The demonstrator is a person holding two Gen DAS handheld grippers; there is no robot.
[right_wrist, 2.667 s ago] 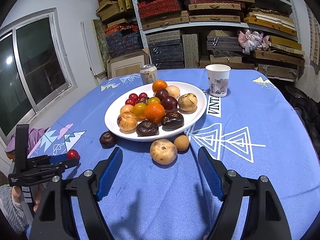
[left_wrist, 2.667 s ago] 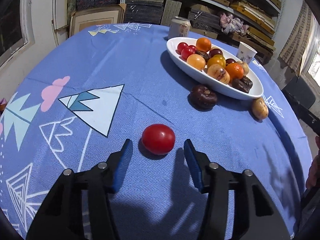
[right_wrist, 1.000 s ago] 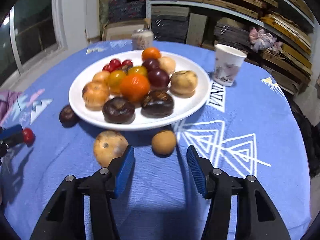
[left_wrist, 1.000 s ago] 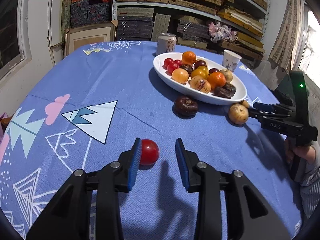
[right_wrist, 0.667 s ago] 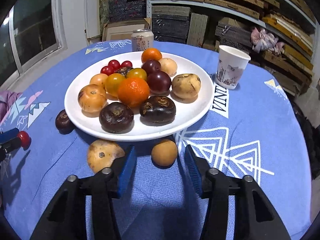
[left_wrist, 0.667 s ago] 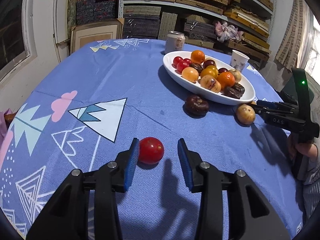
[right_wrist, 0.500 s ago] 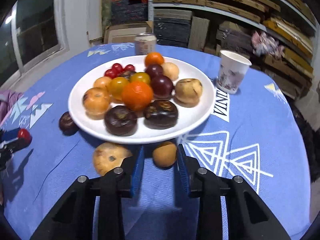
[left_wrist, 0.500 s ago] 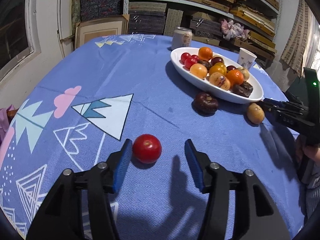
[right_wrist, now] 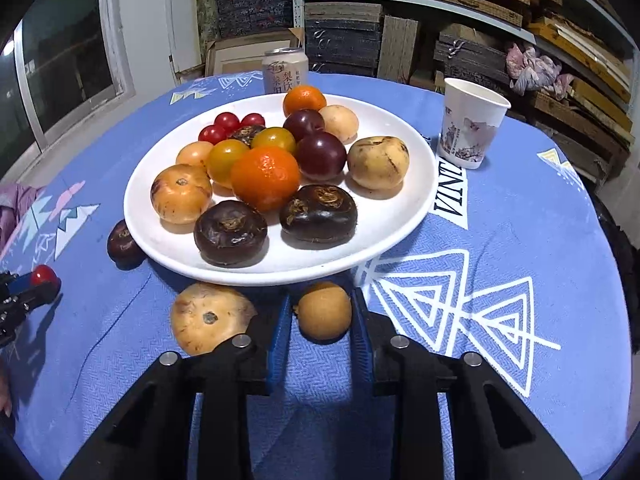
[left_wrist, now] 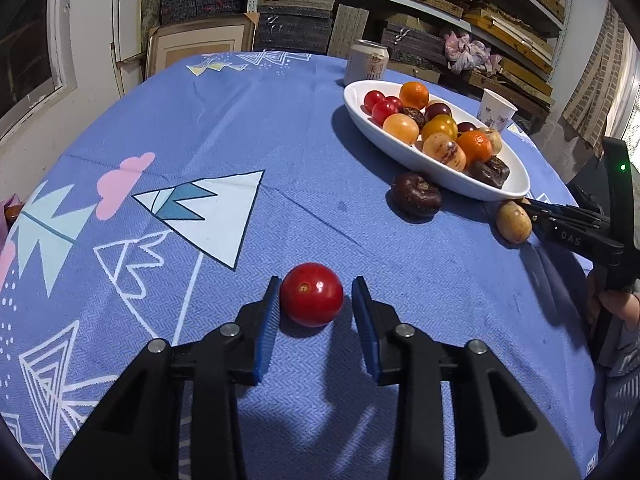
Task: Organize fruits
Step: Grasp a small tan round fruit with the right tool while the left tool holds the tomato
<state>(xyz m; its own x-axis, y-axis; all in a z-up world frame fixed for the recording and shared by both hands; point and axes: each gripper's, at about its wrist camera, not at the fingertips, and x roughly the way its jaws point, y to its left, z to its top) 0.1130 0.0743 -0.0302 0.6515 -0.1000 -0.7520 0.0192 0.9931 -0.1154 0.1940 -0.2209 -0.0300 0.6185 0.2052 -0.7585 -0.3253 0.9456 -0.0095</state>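
Note:
A red tomato (left_wrist: 311,294) lies on the blue tablecloth between the pads of my left gripper (left_wrist: 315,280). Its jaws are closing: the left pad touches the tomato and a sliver of gap shows at the right pad. In the right wrist view a small round brown fruit (right_wrist: 324,311) sits just in front of the white plate (right_wrist: 400,240) of fruit. My right gripper (right_wrist: 320,296) is closing on it, with both pads against its sides. A larger tan fruit (right_wrist: 210,318) lies just left of that gripper's left finger.
A dark brown fruit (left_wrist: 416,199) lies on the cloth beside the plate's near rim. A drink can (right_wrist: 286,70) stands behind the plate and a paper cup (right_wrist: 468,124) to its right. Stacked shelves line the back wall. A person's hand (left_wrist: 612,304) holds the right gripper.
The left jaws widened around the tomato, then narrowed again with the tomato centred between them. The right jaws drew in from wide apart until they met the small brown fruit.

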